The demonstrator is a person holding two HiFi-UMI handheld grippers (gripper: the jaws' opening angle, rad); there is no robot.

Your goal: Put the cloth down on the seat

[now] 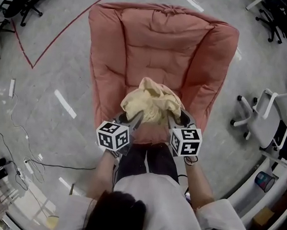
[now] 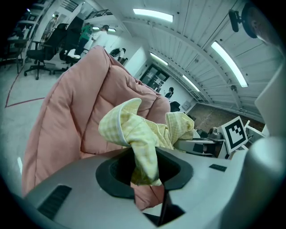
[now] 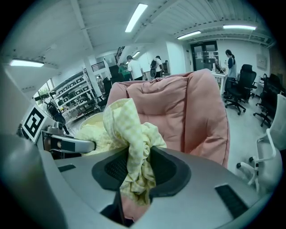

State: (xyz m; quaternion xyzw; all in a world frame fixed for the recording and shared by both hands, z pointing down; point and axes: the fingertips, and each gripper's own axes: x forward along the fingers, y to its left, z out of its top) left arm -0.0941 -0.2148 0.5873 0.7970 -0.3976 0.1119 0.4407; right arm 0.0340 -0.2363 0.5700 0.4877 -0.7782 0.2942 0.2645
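A pale yellow checked cloth (image 1: 150, 103) hangs bunched between my two grippers, just above the front of the pink padded seat (image 1: 161, 47). My left gripper (image 1: 136, 119) is shut on the cloth's left end (image 2: 144, 152), which is pinched between its dark pads. On the other side, my right gripper (image 1: 171, 119) is shut on the right end (image 3: 136, 165). From each gripper view the cloth (image 2: 134, 127) rises in a crumpled fold, with the pink cushion (image 3: 187, 112) behind it.
A white office chair (image 1: 273, 113) stands to the right of the seat. Red tape (image 1: 49, 41) marks the grey floor at the left, and a black cable (image 1: 31, 164) trails there. Desks and black chairs (image 1: 276, 18) line the room's edges.
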